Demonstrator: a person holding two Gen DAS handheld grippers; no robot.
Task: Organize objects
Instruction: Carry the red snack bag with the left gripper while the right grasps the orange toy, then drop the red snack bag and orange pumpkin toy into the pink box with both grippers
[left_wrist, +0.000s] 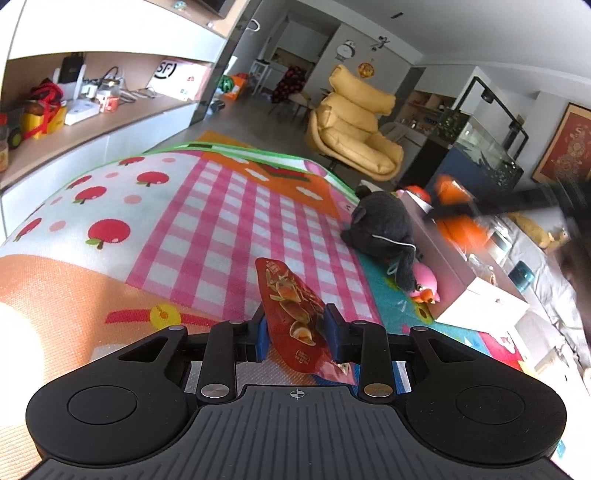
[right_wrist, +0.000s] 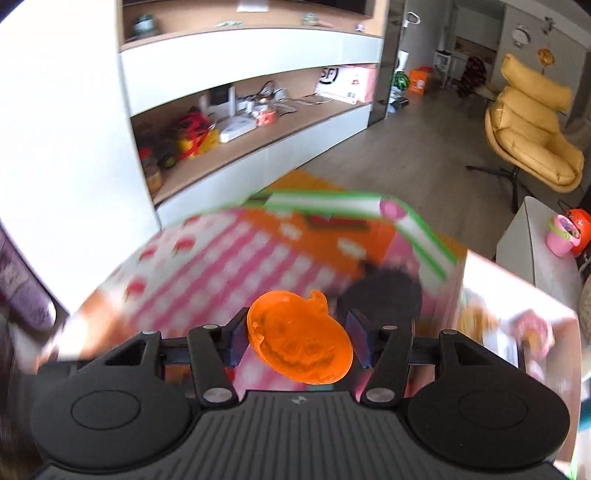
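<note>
My left gripper (left_wrist: 295, 330) is shut on a red snack packet (left_wrist: 291, 306) printed with nuts, held above the pink checked play mat (left_wrist: 221, 221). My right gripper (right_wrist: 297, 338) is shut on an orange translucent pumpkin-shaped toy (right_wrist: 299, 336), held above the same mat (right_wrist: 221, 273), which is blurred in the right wrist view. The right gripper with its orange toy shows as a blur in the left wrist view (left_wrist: 454, 210) at the right. A dark grey plush toy (left_wrist: 384, 229) lies at the mat's right edge beside a pink plush (left_wrist: 424, 282).
A low table (left_wrist: 461, 266) with a white box (left_wrist: 480, 306) stands right of the mat. A yellow lounge chair (left_wrist: 354, 129) is beyond. A shelf unit (right_wrist: 258, 122) with toys lines the left wall. A pink and an orange bucket (right_wrist: 565, 230) sit on a white cabinet.
</note>
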